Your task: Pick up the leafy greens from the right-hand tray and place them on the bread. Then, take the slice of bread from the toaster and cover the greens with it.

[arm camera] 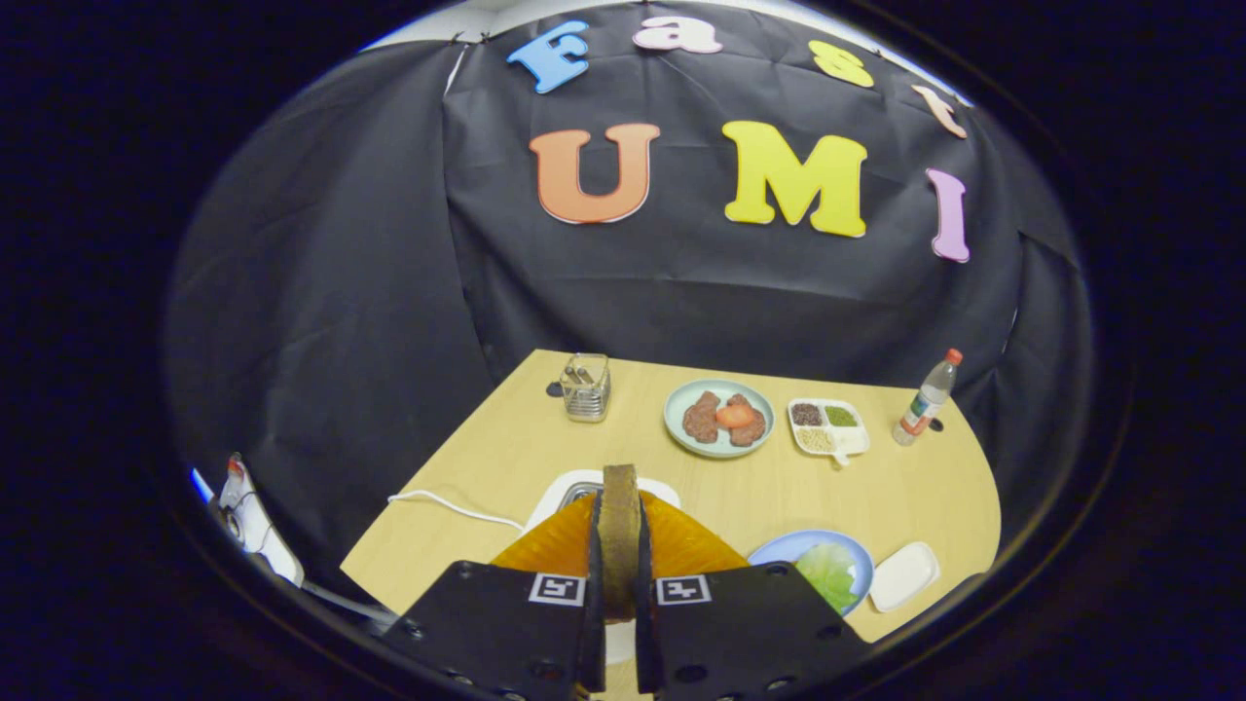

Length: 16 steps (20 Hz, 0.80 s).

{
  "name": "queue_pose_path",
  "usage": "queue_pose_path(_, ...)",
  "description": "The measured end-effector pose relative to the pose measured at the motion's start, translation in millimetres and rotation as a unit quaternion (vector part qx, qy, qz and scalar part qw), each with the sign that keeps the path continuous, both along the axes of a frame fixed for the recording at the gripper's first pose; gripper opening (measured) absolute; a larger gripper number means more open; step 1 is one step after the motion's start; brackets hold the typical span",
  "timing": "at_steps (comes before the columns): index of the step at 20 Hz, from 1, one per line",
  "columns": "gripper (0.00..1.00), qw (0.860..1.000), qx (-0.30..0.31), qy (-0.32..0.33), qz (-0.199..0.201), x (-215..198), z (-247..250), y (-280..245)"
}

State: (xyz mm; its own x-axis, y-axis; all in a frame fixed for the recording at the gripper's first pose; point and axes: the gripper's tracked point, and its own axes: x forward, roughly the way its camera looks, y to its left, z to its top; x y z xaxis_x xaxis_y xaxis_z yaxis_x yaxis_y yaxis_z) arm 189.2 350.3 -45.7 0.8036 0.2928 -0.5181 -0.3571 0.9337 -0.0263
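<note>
Here, fingers pinching bread slice, tan wooden table, black cloth wall behind

Single fisheye camera, mounted on the black two-finger gripper, looking forward along the fingers at bottom centre of the frame. It sits above the near edge of the light wooden table, angled slightly down, facing the black cloth booth wall across the upper frame. A bread slice is clamped close in.

My claw grips a bread slice upright between its fingers above the toaster. Right of it on the bench, leafy greens lie on a plate; a tray sits just beside.
</note>
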Motion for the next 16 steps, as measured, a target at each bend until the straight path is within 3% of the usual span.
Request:
queue_pose_path(3, 0.12, 1.000, 0.016, -0.019, 0.002, -12.0, 26.4, -16.7)
queue_pose_path(9, 0.12, 0.998, -0.002, -0.055, -0.032, -22.3, 38.5, -81.5)
queue_pose_path(16, 0.12, 0.996, -0.003, -0.041, -0.080, 0.4, -22.1, -144.9)
